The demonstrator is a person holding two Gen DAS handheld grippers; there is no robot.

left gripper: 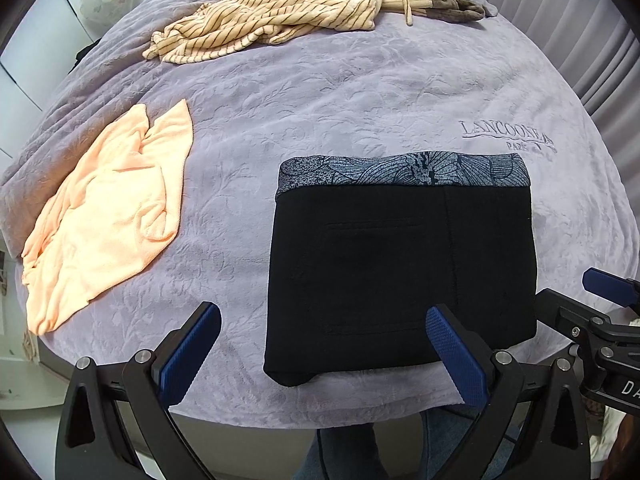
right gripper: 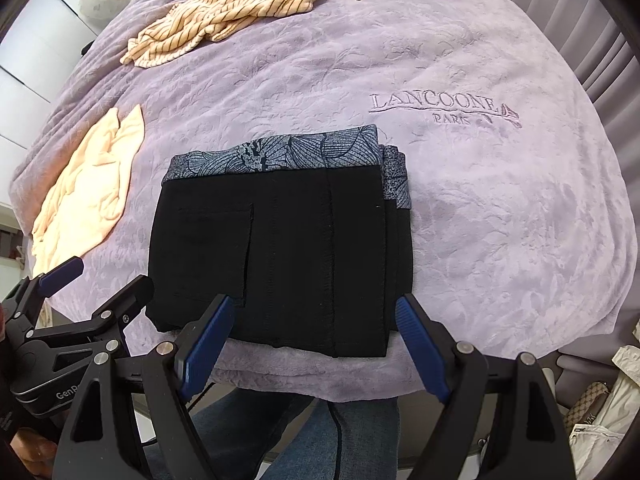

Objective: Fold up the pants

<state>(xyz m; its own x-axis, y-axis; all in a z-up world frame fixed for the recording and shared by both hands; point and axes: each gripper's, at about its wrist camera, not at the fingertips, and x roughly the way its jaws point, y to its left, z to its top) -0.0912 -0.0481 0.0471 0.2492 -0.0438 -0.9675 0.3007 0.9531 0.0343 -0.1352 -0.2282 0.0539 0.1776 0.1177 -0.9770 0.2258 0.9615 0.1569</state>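
Note:
The black pants [left gripper: 400,268] lie folded in a neat rectangle on the lilac bedspread [left gripper: 320,112], with a grey leaf-print waistband along the far edge. They also show in the right wrist view [right gripper: 280,248], layers stacked at the right side. My left gripper [left gripper: 324,344] is open and empty, above the near left corner of the pants. My right gripper [right gripper: 314,338] is open and empty, above the near edge of the pants. The right gripper shows in the left wrist view [left gripper: 592,312], and the left gripper in the right wrist view [right gripper: 100,280].
A peach garment [left gripper: 112,216] lies crumpled at the left. A striped cream garment [left gripper: 272,16] and a brown one [left gripper: 448,0] lie at the far end. The bed's near edge [right gripper: 320,380] runs just below the pants. Bags [right gripper: 600,408] stand at the lower right.

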